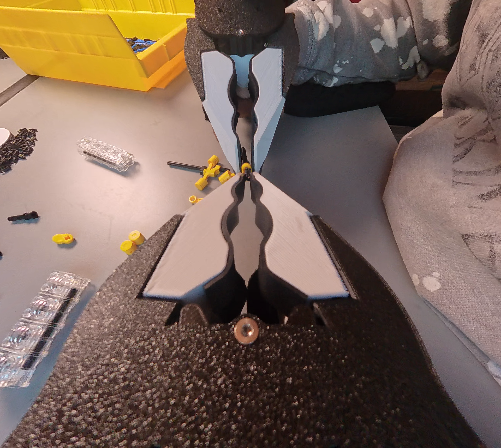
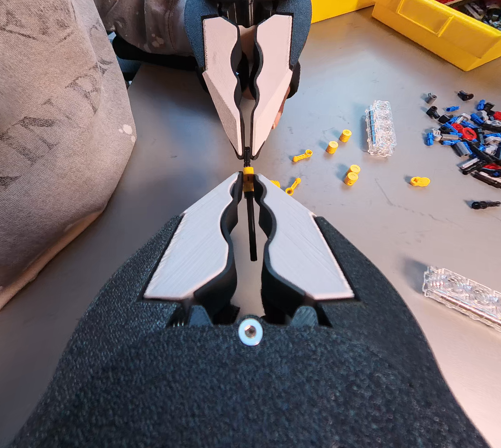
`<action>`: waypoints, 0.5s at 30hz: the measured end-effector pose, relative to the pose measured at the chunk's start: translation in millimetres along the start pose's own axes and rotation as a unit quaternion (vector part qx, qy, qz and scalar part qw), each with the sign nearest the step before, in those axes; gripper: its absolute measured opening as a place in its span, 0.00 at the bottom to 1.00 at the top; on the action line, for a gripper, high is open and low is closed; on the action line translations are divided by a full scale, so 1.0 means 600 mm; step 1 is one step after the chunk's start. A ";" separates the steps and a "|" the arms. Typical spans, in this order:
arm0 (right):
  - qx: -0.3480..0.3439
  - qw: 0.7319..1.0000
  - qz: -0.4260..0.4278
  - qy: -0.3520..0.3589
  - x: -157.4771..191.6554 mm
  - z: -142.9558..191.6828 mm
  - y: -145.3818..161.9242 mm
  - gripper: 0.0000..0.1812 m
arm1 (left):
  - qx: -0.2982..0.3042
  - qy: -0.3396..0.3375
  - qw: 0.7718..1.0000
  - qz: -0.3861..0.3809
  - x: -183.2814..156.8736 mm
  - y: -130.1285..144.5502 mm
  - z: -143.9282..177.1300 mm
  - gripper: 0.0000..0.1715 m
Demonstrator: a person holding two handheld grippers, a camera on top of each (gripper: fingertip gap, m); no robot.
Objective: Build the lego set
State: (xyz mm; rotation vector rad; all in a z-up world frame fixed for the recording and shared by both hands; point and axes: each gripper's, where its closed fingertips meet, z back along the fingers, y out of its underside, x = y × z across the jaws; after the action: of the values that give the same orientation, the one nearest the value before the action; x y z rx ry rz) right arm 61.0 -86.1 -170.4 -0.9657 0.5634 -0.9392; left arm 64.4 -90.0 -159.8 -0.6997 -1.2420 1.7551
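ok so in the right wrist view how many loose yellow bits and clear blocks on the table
yellow cylinders: 4
yellow rods: 2
yellow flat piece: 1
clear blocks: 2
total: 9, plus one yellow bit half hidden

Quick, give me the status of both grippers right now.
Left gripper: shut on one end of the thin black axle.
Right gripper: shut on the yellow bush on the same black axle.
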 end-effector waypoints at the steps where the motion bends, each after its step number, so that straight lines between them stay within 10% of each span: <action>1: -0.005 1.000 -0.003 -0.001 0.000 0.001 -0.002 0.04 | -0.003 -0.003 1.000 -0.003 0.000 -0.002 0.001 0.02; 15: 0.034 0.999 -0.007 -0.031 0.021 -0.013 0.012 0.04 | 0.066 -0.018 0.989 -0.128 -0.018 0.015 -0.005 0.02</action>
State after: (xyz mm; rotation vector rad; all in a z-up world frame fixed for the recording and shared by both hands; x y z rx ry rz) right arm 64.2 -99.1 -180.6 -0.9361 0.4703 -0.9314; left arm 69.2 -99.3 -169.4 -0.4141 -1.1702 1.6258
